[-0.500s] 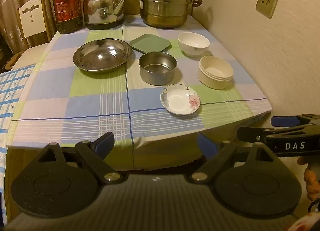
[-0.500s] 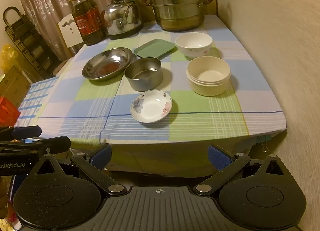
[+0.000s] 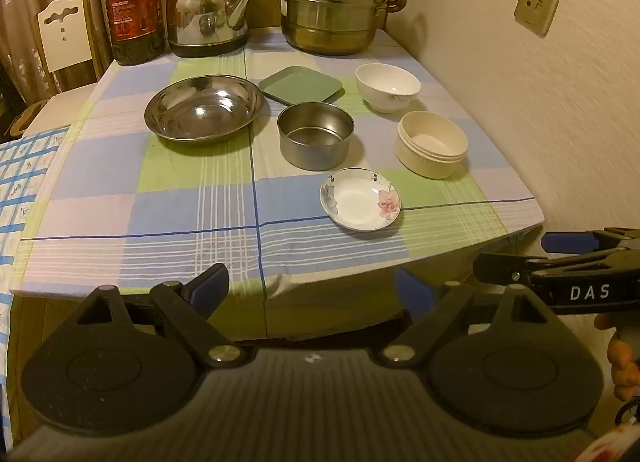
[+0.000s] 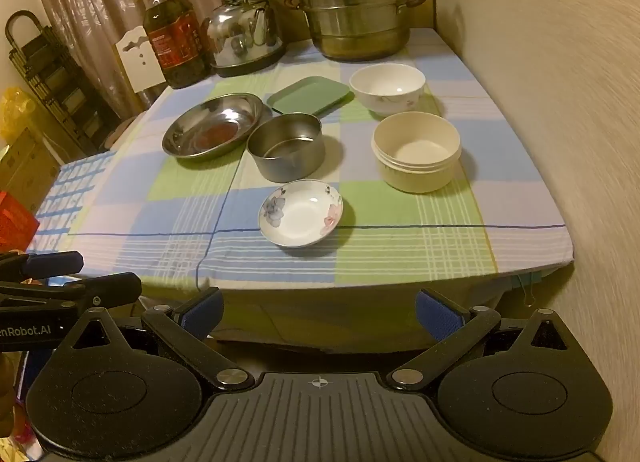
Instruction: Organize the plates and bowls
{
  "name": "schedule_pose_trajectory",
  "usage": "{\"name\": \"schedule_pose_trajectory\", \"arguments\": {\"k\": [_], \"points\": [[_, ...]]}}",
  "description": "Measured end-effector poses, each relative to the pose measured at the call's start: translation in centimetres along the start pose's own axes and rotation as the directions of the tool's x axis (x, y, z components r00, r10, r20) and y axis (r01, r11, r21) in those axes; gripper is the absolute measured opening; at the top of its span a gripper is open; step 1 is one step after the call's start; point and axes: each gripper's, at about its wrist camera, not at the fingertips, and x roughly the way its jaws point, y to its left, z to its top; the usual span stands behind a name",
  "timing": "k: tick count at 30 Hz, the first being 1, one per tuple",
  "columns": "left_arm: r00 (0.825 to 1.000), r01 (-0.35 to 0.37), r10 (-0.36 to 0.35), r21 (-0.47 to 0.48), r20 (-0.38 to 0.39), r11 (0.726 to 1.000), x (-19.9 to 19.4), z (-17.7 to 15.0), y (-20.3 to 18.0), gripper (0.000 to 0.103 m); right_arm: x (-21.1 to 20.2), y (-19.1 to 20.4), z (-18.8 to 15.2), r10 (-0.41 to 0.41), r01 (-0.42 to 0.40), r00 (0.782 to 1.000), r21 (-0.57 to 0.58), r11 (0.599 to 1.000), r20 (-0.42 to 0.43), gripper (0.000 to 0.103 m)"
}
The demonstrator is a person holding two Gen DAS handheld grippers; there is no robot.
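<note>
On the checked tablecloth (image 3: 168,198) stand a wide steel dish (image 3: 203,107) (image 4: 214,125), a green square plate (image 3: 300,85) (image 4: 308,95), a white bowl (image 3: 388,87) (image 4: 387,87), a steel round bowl (image 3: 316,135) (image 4: 287,145), a cream bowl (image 3: 432,143) (image 4: 416,150) and a small flowered saucer (image 3: 360,199) (image 4: 301,212) nearest the front edge. My left gripper (image 3: 312,286) and right gripper (image 4: 319,312) are open and empty, both held in front of the table's near edge, apart from all dishes. Each shows at the side of the other's view.
At the back stand an oil bottle (image 3: 134,10), a steel kettle (image 3: 208,14) and a stacked steamer pot (image 3: 332,2). A wall (image 3: 540,122) runs along the table's right side. A white chair (image 3: 64,34) and a blue-checked surface (image 3: 24,182) are on the left.
</note>
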Motion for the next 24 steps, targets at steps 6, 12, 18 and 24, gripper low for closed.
{"name": "schedule_pose_trajectory", "arguments": {"k": [6, 12, 18, 24], "points": [[1.000, 0.001, -0.001, 0.000, -0.003, 1.000, 0.4, 0.2, 0.0, 0.089, 0.3, -0.1, 0.3, 0.000, 0.000, 1.000, 0.000, 1.000, -0.003, 0.102], [1.000, 0.001, -0.001, 0.000, -0.005, 1.000, 0.4, 0.2, 0.0, 0.088, 0.4, -0.3, 0.4, 0.001, -0.001, 1.000, 0.001, 1.000, -0.003, 0.102], [1.000, 0.001, -0.001, -0.001, -0.007, 1.000, 1.7, 0.1, -0.1, 0.088, 0.5, -0.3, 0.5, 0.000, 0.000, 1.000, 0.000, 1.000, -0.004, 0.102], [1.000, 0.000, 0.000, -0.001, -0.010, 1.000, 1.7, 0.3, -0.2, 0.088, 0.5, -0.4, 0.6, 0.000, 0.000, 1.000, 0.001, 1.000, -0.004, 0.102]]}}
